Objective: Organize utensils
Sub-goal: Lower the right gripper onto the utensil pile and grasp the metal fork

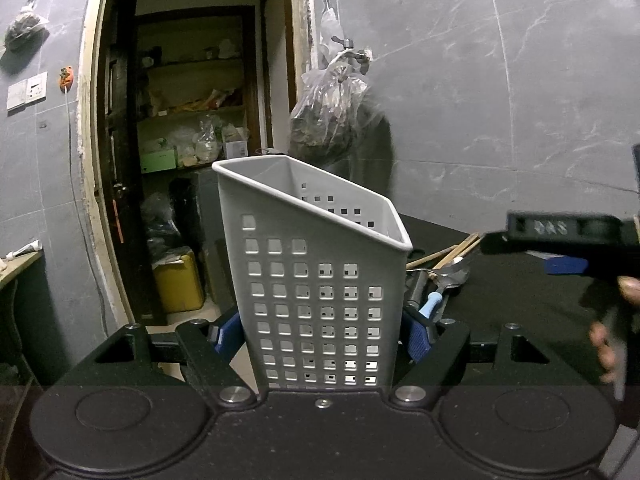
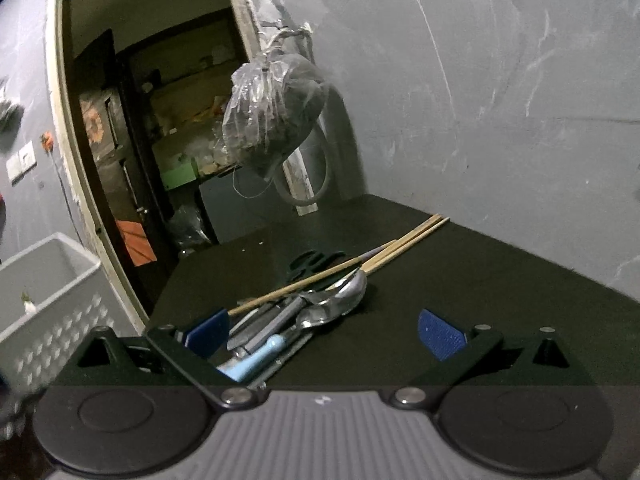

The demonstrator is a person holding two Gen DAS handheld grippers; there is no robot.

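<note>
While the left gripper (image 1: 318, 336) has its blue-padded fingers (image 1: 416, 338) clamped on both sides of a grey perforated utensil holder (image 1: 312, 280), that holder stands upright between them with its slanted rim open at the top, just off the left edge of the black bench (image 2: 460, 280). Beyond it on the bench lies a heap of utensils (image 2: 296, 312): metal spoons (image 2: 344, 292), a light-blue handle (image 2: 256, 360) and dark handles toward the near edge, with wooden chopsticks (image 2: 404, 240) reaching out toward the far right corner. Over that heap the right gripper (image 2: 324, 334) hovers with its fingers spread wide and nothing between them, the left pad next to the handles, touching or not I cannot tell
</note>
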